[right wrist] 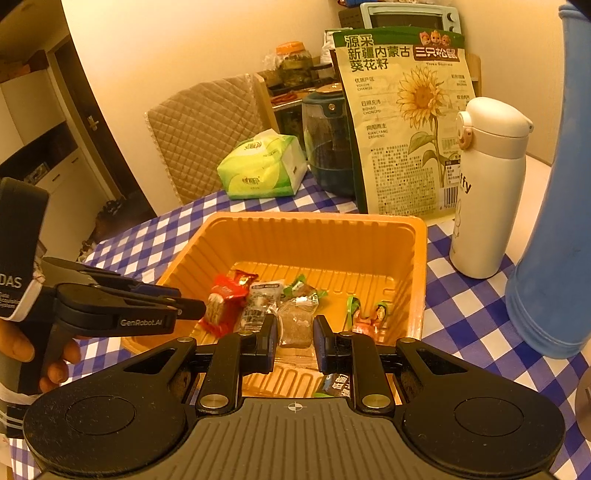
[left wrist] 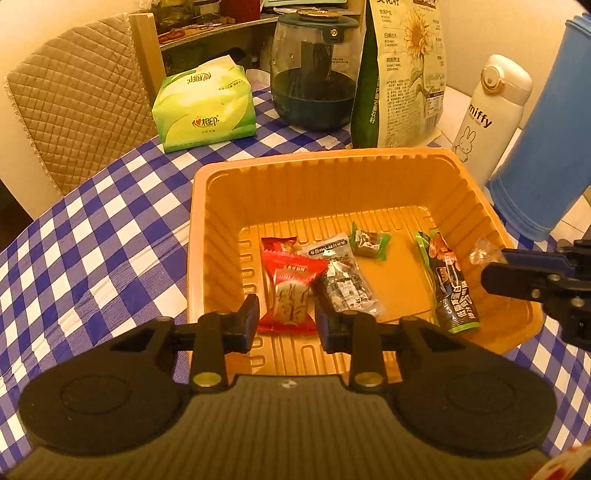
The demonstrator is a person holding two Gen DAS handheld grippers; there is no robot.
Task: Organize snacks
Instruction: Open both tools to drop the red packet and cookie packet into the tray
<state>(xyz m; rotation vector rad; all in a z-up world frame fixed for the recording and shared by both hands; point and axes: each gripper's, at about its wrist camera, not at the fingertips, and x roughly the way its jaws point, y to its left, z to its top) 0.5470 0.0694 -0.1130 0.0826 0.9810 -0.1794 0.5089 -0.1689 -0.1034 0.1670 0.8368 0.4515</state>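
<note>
Glossy ribbed plastic tray [left wrist: 332, 177], shiny foil wrappers [left wrist: 345, 280], woven checked cloth [left wrist: 92, 251].

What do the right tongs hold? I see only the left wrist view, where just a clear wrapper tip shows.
Observer: A brown snack in clear wrapping, clamped in the right tongs over the orange tray.
Operator: What holds the left tongs?
Observer: A bare hand around their handle.
Operator: And behind the sunflower seed bag?
Observer: A pale blue toaster oven.
</note>
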